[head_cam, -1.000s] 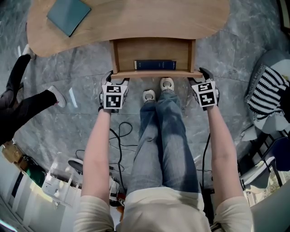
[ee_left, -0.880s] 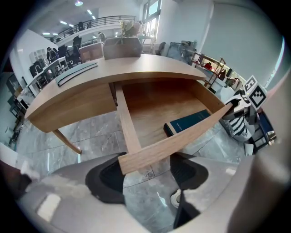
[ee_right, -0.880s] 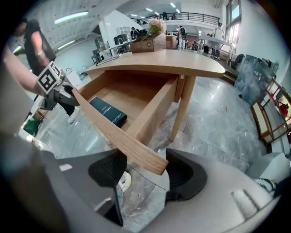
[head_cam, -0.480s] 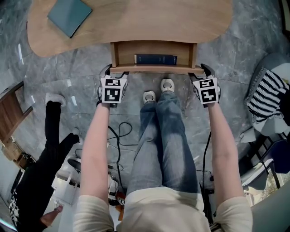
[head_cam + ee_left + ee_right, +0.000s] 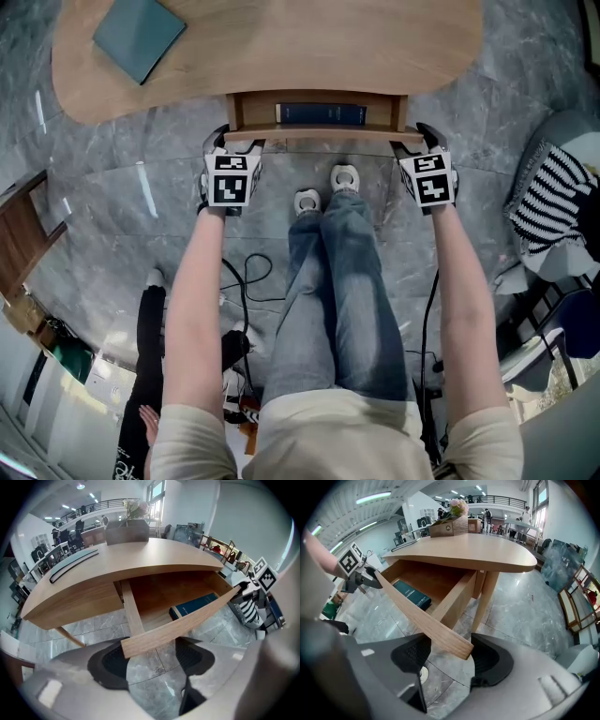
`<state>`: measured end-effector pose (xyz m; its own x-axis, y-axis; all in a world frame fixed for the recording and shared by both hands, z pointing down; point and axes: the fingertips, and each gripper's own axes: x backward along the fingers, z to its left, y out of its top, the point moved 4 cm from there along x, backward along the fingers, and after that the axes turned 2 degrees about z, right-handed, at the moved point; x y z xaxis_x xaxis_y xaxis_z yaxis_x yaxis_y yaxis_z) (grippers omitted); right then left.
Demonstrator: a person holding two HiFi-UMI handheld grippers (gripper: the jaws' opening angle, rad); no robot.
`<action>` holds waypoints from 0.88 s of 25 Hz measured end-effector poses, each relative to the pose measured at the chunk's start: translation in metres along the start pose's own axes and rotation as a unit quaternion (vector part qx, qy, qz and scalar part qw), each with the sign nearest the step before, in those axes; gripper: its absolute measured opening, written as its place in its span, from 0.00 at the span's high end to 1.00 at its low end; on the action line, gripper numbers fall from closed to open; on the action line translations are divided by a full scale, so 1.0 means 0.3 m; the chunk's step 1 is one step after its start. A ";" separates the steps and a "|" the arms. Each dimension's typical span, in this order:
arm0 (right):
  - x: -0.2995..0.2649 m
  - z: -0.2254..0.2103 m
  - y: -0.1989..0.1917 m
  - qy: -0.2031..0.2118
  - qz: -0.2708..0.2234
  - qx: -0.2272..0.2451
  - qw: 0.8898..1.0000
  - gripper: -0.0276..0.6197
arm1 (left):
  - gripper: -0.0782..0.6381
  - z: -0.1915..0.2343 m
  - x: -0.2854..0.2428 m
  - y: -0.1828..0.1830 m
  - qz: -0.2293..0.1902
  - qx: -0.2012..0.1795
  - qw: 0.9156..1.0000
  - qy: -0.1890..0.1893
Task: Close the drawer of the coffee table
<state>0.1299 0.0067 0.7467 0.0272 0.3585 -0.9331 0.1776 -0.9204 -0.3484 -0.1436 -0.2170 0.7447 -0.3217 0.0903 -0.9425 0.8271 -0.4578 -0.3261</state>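
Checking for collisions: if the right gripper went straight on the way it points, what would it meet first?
Probably the end of the drawer front, which sits between the open jaws of the right gripper. If it slipped past that edge, the grey floor below comes next. Depth is unclear.

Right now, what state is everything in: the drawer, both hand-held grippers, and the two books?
Drawer, partly open, its front between the jaws of both grippers.
Left hand-held gripper, open, jaws straddling the drawer front's left end.
Right hand-held gripper, open, jaws straddling the right end.
Dark blue book, closed, lying inside the drawer.
Teal book, closed, flat on the coffee table.
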 end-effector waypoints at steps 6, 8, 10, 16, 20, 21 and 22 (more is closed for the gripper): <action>-0.013 -0.027 0.043 -0.002 -0.004 0.000 1.000 0.55 | 0.47 0.025 -0.016 0.052 -0.004 -0.002 1.000 0.004; -0.018 -0.036 0.058 -0.002 -0.005 0.000 1.000 0.55 | 0.47 0.031 -0.020 0.063 0.000 -0.001 1.000 0.003; -0.021 -0.046 0.072 -0.003 -0.007 0.000 1.000 0.55 | 0.47 0.036 -0.023 0.085 -0.003 0.000 1.000 0.004; -0.034 -0.067 0.122 -0.005 -0.012 -0.003 1.000 0.55 | 0.47 0.065 -0.033 0.144 -0.014 0.022 0.999 0.024; -0.047 -0.086 0.153 -0.006 -0.014 -0.002 1.000 0.55 | 0.47 0.081 -0.045 0.175 -0.018 0.031 0.999 0.031; -0.049 -0.091 0.159 -0.006 -0.015 -0.002 1.000 0.55 | 0.47 0.083 -0.048 0.181 -0.019 0.034 0.999 0.032; -0.051 -0.095 0.165 -0.006 -0.016 -0.001 1.000 0.55 | 0.46 0.086 -0.050 0.186 -0.019 0.037 0.999 0.034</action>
<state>0.1663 -0.0400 0.7461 0.0101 0.3852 -0.9228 0.1805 -0.9084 -0.3772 -0.1045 -0.2667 0.7423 -0.3186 0.1682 -0.9328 0.7775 -0.5166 -0.3587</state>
